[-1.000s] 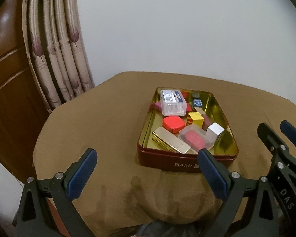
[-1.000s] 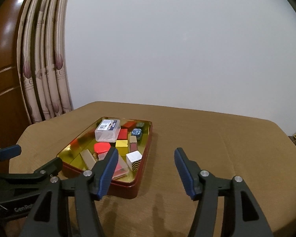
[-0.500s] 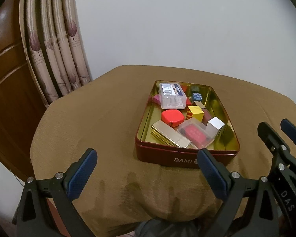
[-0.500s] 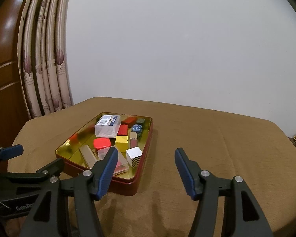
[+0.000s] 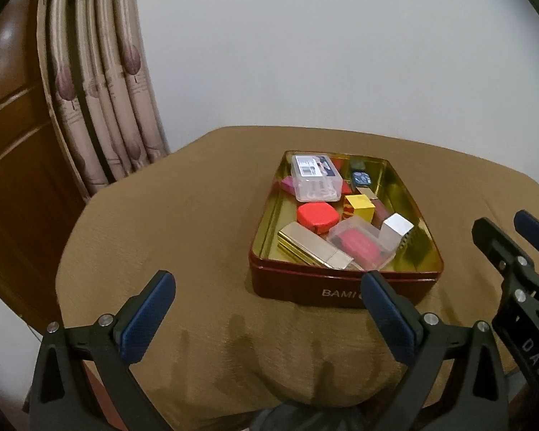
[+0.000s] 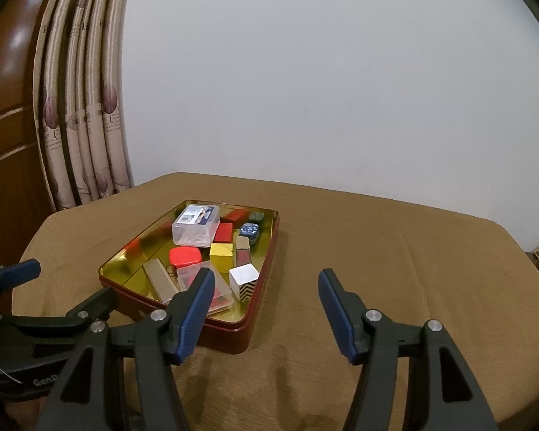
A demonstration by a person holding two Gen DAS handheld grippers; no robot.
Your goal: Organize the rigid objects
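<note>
A red tin with a gold inside (image 5: 305,289) (image 6: 262,287) sits on the brown-clothed table. It holds several small things: a clear plastic box with a label (image 5: 316,177) (image 6: 196,229), a red rounded box (image 5: 318,216) (image 6: 184,256), a yellow cube (image 5: 359,206) (image 6: 221,253), a white cube (image 5: 397,230) (image 6: 243,280), a gold bar (image 5: 312,246) and a clear case with red inside (image 5: 361,244). My left gripper (image 5: 266,319) is open and empty, short of the tin's near wall. My right gripper (image 6: 266,310) is open and empty, right of the tin.
The brown cloth covers the table (image 6: 395,251); its front edge drops off just below the grippers. A patterned curtain (image 5: 100,89) and a wooden door (image 5: 7,143) stand at the left. A white wall is behind.
Both views have drawn back and tilted up a little: the tin sits lower and farther in the frames. Both grippers stay open. Nothing in the tin has moved.
</note>
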